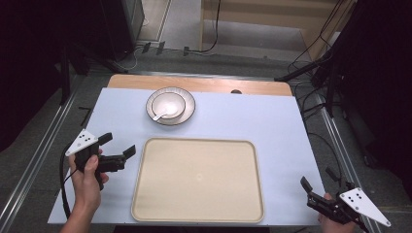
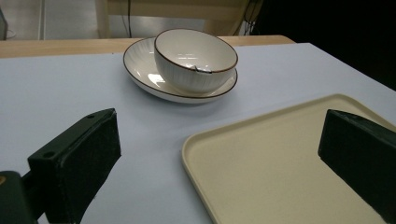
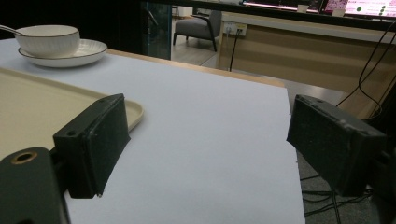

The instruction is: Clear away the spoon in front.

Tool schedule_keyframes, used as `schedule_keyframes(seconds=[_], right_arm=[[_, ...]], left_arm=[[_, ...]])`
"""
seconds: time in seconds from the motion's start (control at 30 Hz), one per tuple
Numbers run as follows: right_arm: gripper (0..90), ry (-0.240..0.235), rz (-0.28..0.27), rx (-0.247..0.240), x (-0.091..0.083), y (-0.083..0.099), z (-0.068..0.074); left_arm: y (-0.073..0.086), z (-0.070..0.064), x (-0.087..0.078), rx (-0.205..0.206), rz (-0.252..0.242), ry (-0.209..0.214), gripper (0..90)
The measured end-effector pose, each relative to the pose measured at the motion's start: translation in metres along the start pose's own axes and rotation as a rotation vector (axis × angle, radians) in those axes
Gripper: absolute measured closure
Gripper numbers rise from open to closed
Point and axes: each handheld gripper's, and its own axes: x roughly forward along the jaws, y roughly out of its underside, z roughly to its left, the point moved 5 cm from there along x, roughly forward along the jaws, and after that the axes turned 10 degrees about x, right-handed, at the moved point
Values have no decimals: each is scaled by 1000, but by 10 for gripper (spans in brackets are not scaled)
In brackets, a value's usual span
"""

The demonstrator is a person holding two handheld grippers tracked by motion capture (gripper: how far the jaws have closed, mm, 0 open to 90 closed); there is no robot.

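A white bowl (image 1: 168, 104) with a dark rim sits on a matching plate (image 1: 189, 108) at the back of the table, and a white spoon (image 1: 159, 116) rests inside the bowl. In front of them lies an empty cream tray (image 1: 199, 179). My left gripper (image 1: 118, 144) hovers open just left of the tray's far left corner and holds nothing. In the left gripper view its jaws (image 2: 217, 154) stand wide, facing the bowl (image 2: 196, 58), the plate (image 2: 140, 70) and the tray (image 2: 280, 168). My right gripper (image 1: 319, 178) is open and empty at the table's near right corner, with the tray (image 3: 37, 107) and the bowl (image 3: 46, 39) to its left.
A pale blue mat (image 1: 272, 121) covers the wooden table (image 1: 204, 84). The mat's right edge (image 3: 287, 121) is close beside my right gripper. Cables (image 1: 311, 58) and dark stands are on the floor around the table.
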Motion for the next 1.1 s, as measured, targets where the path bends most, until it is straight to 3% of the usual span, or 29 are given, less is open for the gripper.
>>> schedule_keyframes(seconds=[0.27, 0.9, 1.1], right_arm=[[133, -5, 2, -2, 0, 0, 1], [133, -3, -4, 3, 0, 0, 0], [133, -4, -4, 3, 1, 0, 0]], left_arm=[[-12, -1, 10, 5, 2, 6, 0], [-41, -7, 54, 13, 20, 31, 0], [-46, -7, 73, 4, 51, 0, 55]])
